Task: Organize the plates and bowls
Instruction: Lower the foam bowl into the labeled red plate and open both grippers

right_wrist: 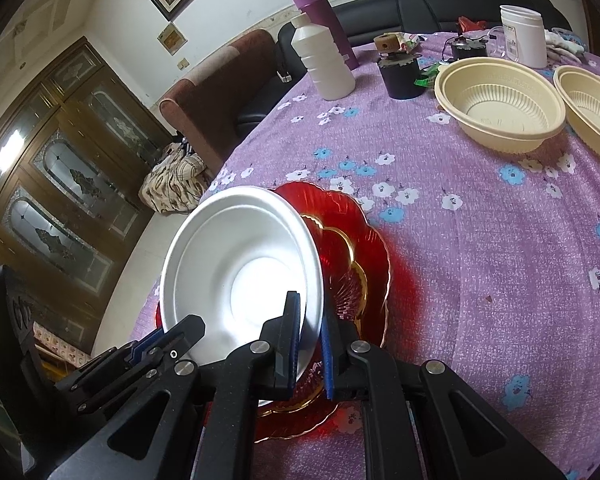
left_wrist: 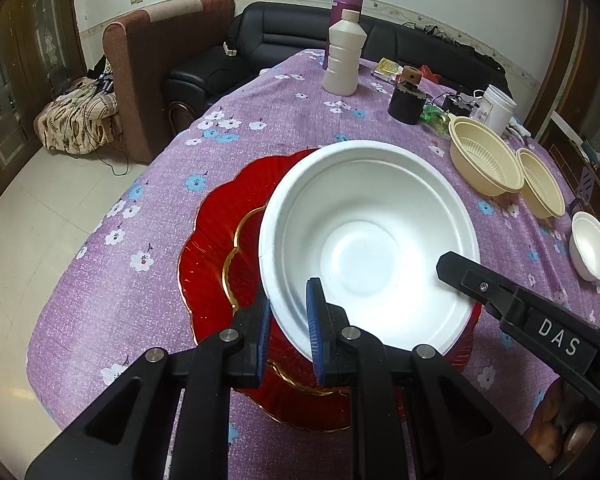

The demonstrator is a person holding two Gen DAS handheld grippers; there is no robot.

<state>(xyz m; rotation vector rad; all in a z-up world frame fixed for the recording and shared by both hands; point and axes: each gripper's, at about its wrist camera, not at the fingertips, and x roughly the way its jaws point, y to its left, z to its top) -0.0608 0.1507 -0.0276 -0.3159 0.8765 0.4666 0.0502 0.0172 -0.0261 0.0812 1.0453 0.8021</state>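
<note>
A large white bowl [left_wrist: 370, 248] sits over a red glass plate [left_wrist: 216, 232] with a gold rim on the purple flowered tablecloth. My left gripper [left_wrist: 290, 326] is shut on the bowl's near rim, one blue pad inside and one outside. My right gripper [right_wrist: 311, 344] is shut on the bowl's [right_wrist: 240, 272] opposite rim; it shows in the left wrist view [left_wrist: 448, 264] as a black finger over the bowl's right edge. The red plate [right_wrist: 356, 240] lies under the bowl. Two cream ribbed bowls [left_wrist: 484, 164] [left_wrist: 540, 188] and a small white bowl [left_wrist: 588, 246] stand to the right.
A white bottle [left_wrist: 342, 56], a purple flask [left_wrist: 346, 0], a dark pot [left_wrist: 406, 102] and a white jar [left_wrist: 498, 110] stand at the table's far side. Sofas lie beyond. The table edge [left_wrist: 100, 208] drops off to the left.
</note>
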